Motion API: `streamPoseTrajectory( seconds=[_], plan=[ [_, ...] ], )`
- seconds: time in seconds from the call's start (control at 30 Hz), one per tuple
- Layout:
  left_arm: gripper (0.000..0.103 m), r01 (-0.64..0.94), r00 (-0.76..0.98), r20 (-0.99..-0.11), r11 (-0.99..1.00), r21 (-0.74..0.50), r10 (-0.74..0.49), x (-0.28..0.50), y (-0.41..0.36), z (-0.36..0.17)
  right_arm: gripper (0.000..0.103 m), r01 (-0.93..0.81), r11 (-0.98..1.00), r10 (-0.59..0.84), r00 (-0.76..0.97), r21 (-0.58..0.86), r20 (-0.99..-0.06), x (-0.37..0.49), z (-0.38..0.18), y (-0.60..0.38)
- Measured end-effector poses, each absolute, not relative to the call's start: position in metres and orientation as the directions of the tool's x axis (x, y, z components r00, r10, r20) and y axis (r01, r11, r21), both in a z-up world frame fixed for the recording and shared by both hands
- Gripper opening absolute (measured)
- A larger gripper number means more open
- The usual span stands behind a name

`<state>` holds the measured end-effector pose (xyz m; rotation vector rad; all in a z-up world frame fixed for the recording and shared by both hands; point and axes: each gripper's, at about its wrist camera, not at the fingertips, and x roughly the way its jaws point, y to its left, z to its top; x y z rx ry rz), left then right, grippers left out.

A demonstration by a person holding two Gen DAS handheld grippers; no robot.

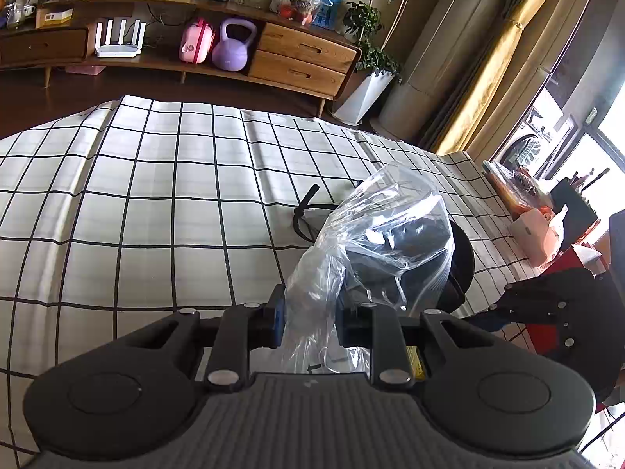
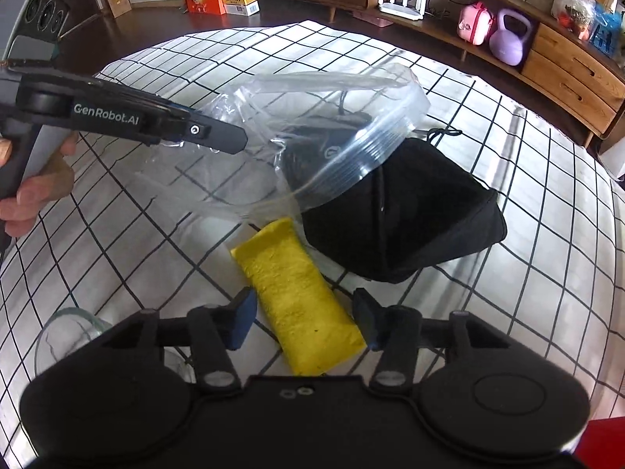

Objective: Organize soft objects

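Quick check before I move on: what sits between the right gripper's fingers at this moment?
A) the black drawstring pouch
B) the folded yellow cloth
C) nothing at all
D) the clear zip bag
B: in the right wrist view the folded yellow cloth lies on the checked sheet between the open fingers of the right gripper, while the left gripper holds the clear zip bag.

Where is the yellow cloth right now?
In the right wrist view, the yellow cloth lies on the checked tablecloth between the open fingers of the right gripper, just below the clear plastic bag and left of the black pouch.
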<state>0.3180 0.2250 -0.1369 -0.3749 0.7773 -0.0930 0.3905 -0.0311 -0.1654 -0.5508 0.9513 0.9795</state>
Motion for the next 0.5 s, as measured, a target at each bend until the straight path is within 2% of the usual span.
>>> streamPoseTrajectory(
  seconds=[0.23,0.5],
  plan=[
    [0.024,-0.077,0.715,-0.669,0.929,-0.362,-0.201,0.310,0.226,-0.129,0.046,-0.849,0.527,0.439,0.234,0.037,-0.868,0.385,-0.163,-0.049],
    [0.024,-0.088,0.729,-0.658,0.928,-0.363,-0.188,0.296,0.221,-0.108,0.043,-0.775,0.631,0.400,0.323,0.002,-0.858,0.364,-0.150,-0.072]
  ],
)
